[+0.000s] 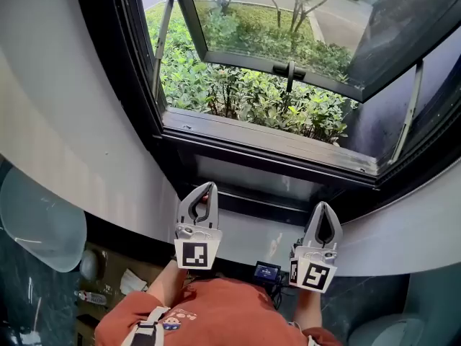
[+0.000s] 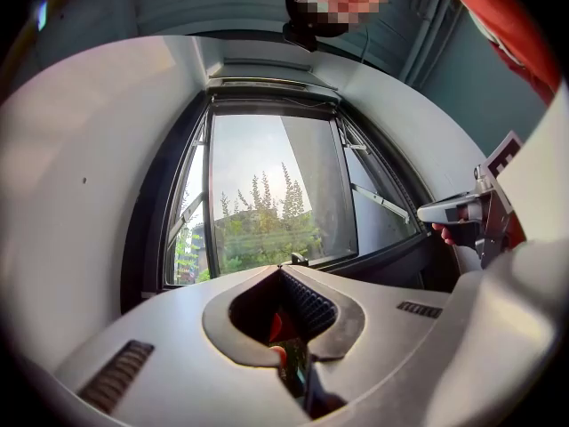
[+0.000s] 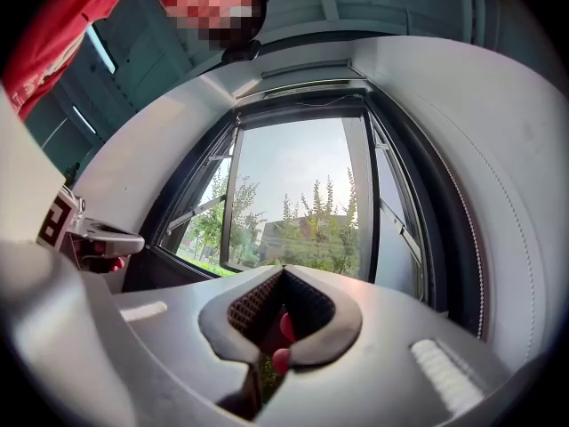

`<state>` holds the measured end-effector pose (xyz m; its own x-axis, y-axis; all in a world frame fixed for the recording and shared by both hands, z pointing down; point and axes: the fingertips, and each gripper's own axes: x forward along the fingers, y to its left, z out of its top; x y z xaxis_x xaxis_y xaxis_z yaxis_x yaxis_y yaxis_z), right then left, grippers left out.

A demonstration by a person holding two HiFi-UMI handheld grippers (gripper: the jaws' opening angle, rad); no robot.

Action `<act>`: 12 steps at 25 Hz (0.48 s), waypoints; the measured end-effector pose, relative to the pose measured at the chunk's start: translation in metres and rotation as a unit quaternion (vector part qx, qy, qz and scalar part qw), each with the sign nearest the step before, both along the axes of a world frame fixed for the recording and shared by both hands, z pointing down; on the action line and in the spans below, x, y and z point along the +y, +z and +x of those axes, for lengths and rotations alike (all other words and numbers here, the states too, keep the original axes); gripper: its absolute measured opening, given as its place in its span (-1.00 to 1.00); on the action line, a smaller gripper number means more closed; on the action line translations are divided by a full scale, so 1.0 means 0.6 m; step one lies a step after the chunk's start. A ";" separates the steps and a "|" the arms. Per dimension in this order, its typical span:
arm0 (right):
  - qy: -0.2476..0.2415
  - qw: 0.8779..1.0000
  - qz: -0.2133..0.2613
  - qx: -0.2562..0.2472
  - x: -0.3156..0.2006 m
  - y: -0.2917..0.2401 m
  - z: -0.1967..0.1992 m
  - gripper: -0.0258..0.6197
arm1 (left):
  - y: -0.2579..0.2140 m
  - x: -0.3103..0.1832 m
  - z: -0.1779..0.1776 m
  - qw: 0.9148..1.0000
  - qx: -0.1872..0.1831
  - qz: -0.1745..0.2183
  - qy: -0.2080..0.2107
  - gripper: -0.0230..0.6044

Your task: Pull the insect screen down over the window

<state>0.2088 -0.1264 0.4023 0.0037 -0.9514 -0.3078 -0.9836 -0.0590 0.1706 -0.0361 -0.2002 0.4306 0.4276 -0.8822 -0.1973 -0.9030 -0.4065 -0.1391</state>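
Both grippers are held side by side, tips forward: left gripper and right gripper, jaws closed, empty.

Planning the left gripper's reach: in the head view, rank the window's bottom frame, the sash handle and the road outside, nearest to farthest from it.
1. Bottom frame, just ahead of the left gripper.
2. Sash handle, out on the opened sash, centre.
3. Road, beyond the shrubs, top right.
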 end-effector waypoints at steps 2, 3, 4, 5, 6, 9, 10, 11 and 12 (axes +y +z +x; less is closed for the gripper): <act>0.001 1.000 0.006 0.004 -0.002 -0.007 0.000 -0.89 | -0.008 -0.002 0.000 1.000 0.005 0.002 -0.001 -0.91; 0.001 1.000 0.009 0.006 -0.003 -0.011 0.001 -0.89 | -0.013 -0.003 0.000 1.000 0.002 0.010 -0.001 -0.91; 0.001 1.000 0.013 0.008 -0.004 -0.016 0.001 -0.89 | -0.021 -0.004 0.000 1.000 -0.002 0.021 -0.001 -0.91; 0.001 1.000 0.018 0.010 -0.005 -0.022 0.001 -0.89 | -0.030 -0.005 0.000 0.999 -0.005 0.036 -0.001 -0.91; 0.000 1.000 0.023 0.013 -0.006 -0.028 0.000 -0.89 | -0.039 -0.006 0.000 0.999 -0.007 0.049 -0.001 -0.91; 0.000 0.999 0.037 0.021 -0.008 -0.046 0.001 -0.89 | -0.051 -0.011 0.000 0.999 -0.011 0.053 -0.002 -0.91; 0.000 0.999 0.041 0.024 -0.008 -0.052 0.002 -0.89 | -0.059 -0.011 0.001 0.998 -0.011 0.063 -0.002 -0.91; 0.001 0.999 0.046 0.027 -0.009 -0.058 0.003 -0.89 | -0.070 -0.011 0.001 0.997 -0.011 0.076 -0.001 -0.91; 0.001 0.998 0.051 0.029 -0.009 -0.065 0.003 -0.89 | -0.079 -0.012 0.002 0.996 -0.010 0.087 -0.001 -0.91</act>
